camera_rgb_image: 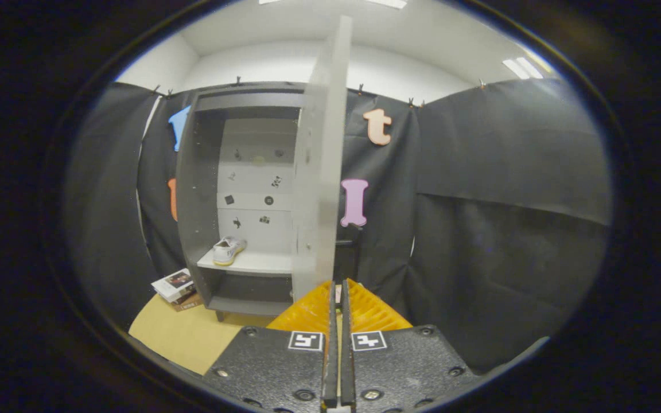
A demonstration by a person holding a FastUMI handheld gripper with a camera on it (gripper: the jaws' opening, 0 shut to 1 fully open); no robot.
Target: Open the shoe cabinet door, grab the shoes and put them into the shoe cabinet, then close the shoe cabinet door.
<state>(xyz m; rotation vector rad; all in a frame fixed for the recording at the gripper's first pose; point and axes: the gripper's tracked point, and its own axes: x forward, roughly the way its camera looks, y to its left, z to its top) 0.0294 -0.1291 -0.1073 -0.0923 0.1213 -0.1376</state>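
Tan floor [187, 338] — jaws closed beside door [322, 172]

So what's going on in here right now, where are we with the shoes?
The shoe cabinet stands open, its door swung out edge-on toward the camera. One white shoe already sits on the cabinet's shelf. The hand-held gripper has its yellow fingers nearly together with nothing between them, just below the door's front edge; whether they touch it is unclear. The door is not yet closed. A stack of books lies on the floor beside the cabinet.
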